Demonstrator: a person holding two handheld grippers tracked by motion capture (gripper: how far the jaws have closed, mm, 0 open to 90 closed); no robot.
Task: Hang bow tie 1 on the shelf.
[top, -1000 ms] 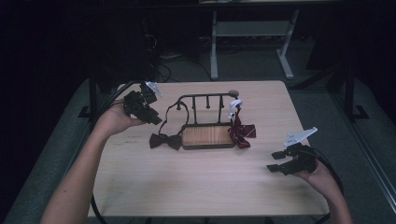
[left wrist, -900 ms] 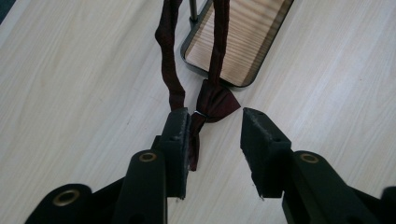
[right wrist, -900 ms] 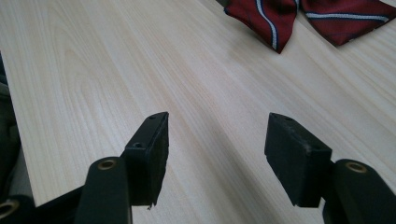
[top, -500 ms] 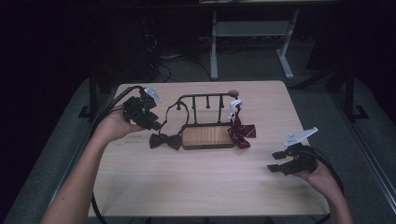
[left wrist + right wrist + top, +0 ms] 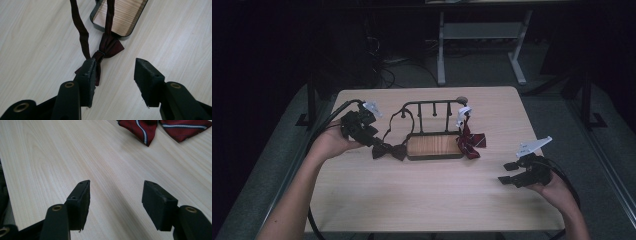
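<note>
From my seat the dark bow tie [image 5: 107, 47] has its near wing tucked behind my left gripper's [image 5: 113, 72] pad, its straps run off the top edge, and the striped tie [image 5: 162, 128] is cropped too.

The bow tie [image 5: 108, 47] on the left is plain dark maroon. The bow tie [image 5: 162, 127] on the right is red with white-and-navy stripes. The rack [image 5: 434, 146] has a black frame and brown wood-grain base; the counter [image 5: 422, 195] is pale wood.

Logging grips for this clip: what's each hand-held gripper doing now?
Left hand-held gripper: open, jaws just widened, dark bow tie released.
Right hand-held gripper: open, empty.
</note>
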